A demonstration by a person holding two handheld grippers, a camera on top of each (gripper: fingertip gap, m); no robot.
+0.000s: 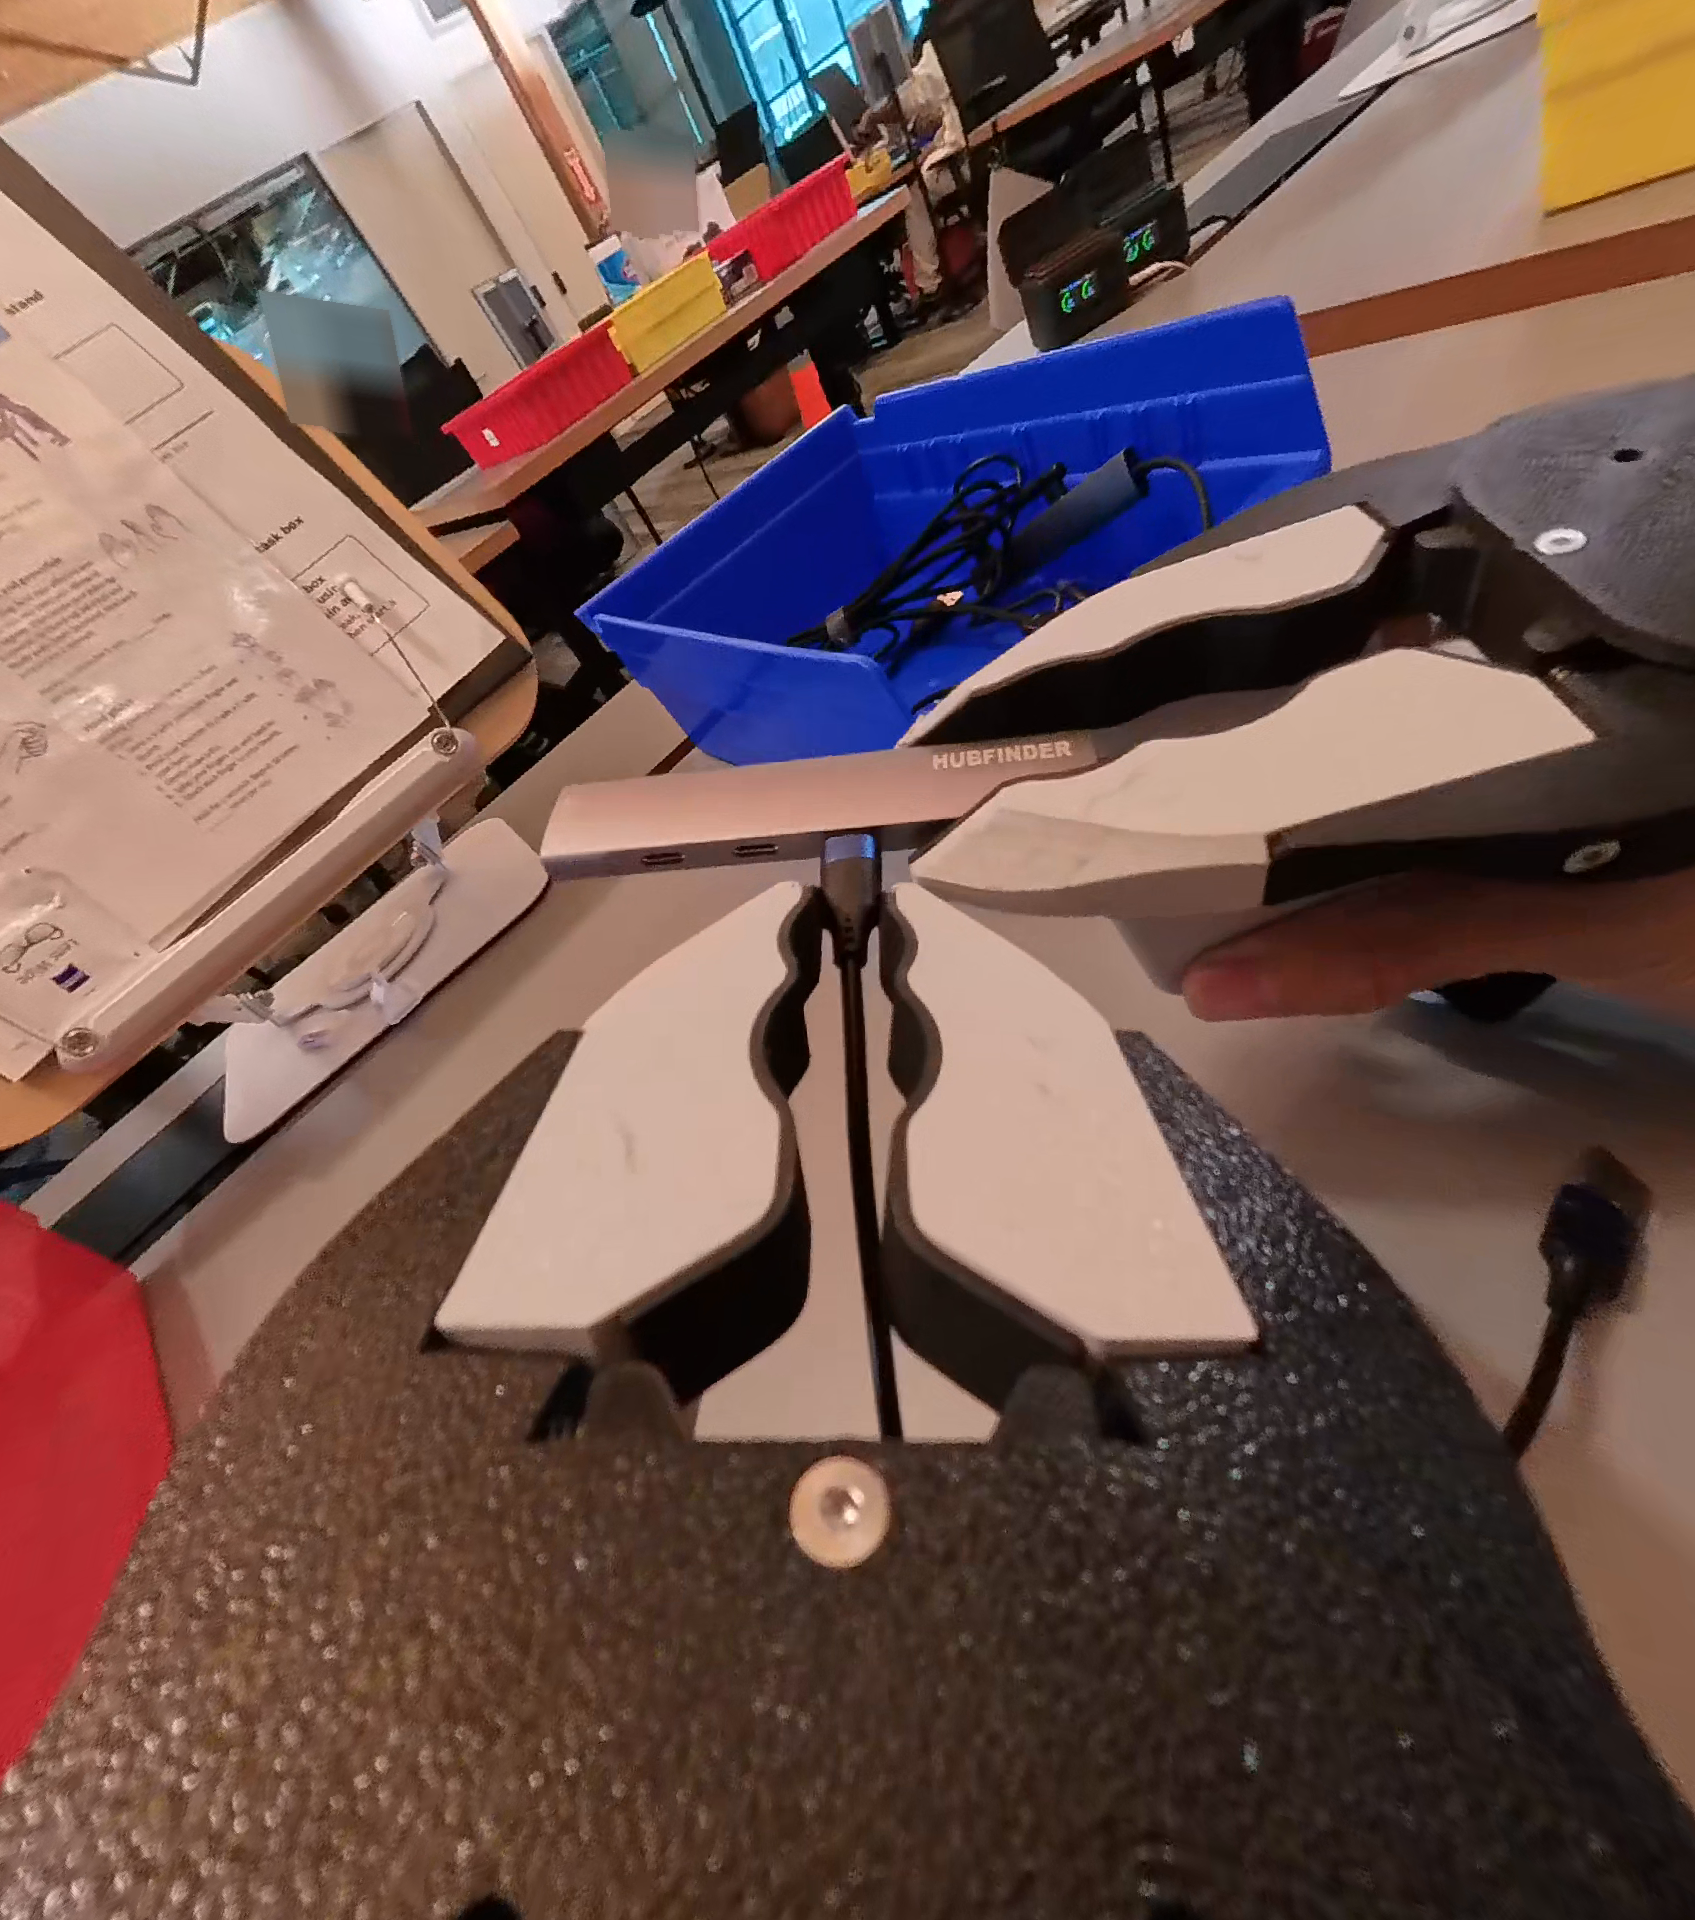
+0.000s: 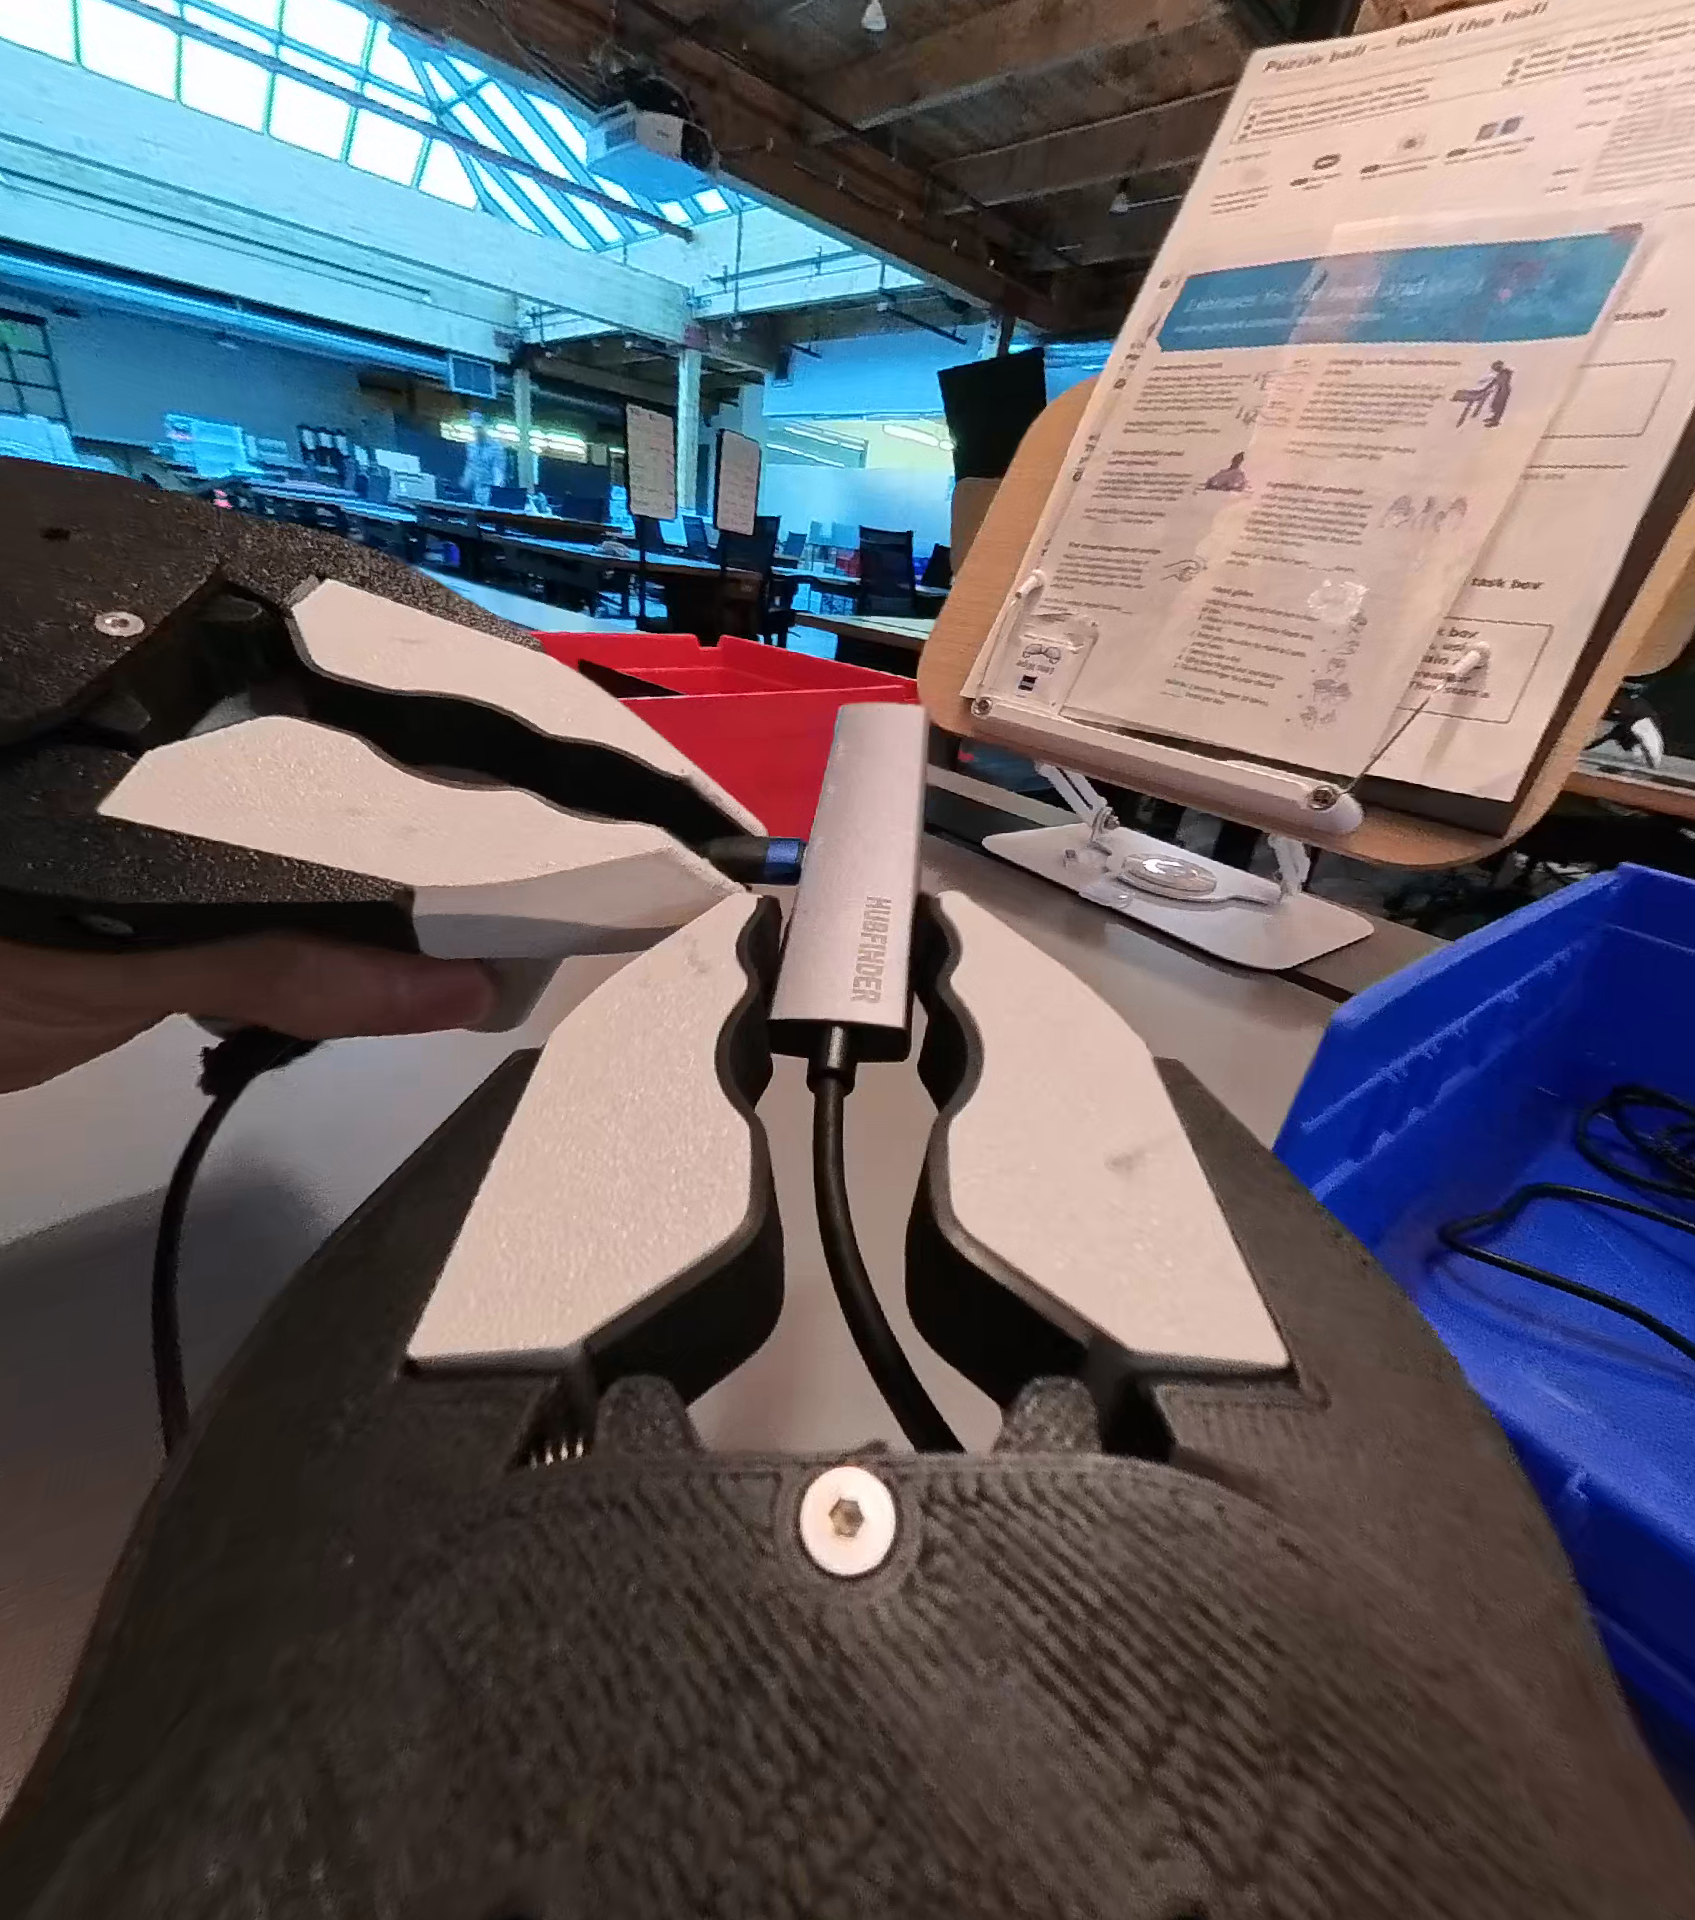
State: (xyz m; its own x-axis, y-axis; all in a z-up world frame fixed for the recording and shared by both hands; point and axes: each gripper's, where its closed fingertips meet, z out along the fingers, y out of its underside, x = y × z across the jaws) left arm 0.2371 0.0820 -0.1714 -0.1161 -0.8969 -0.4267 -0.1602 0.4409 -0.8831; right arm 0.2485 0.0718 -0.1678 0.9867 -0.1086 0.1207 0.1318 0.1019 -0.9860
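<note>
A slim grey hub [image 1: 718, 816] is held level above the grey table [image 1: 1238, 1091]. My right gripper [image 1: 926, 800] comes in from the right and is shut on the hub's end. In the right wrist view my right gripper [image 2: 848, 909] clamps the hub [image 2: 869, 790] near its own black cable [image 2: 843, 1195]. My left gripper [image 1: 848, 899] is shut on a blue-tipped plug [image 1: 848, 862] whose tip meets the hub's long side, beside two empty ports. Its black cable [image 1: 858, 1143] runs back between the fingers. My left gripper [image 2: 749, 860] and the plug [image 2: 770, 860] show from the left.
A blue bin [image 1: 770, 665] with several black cables stands behind the hub, and to the right in the right wrist view [image 2: 1445, 1039]. A tilted document stand [image 1: 199, 623] stands at the left. A red bin [image 2: 718, 707] sits beyond. A loose dark plug [image 1: 1591, 1216] hangs at the right. My two grippers' fingertips are within a few centimetres of each other.
</note>
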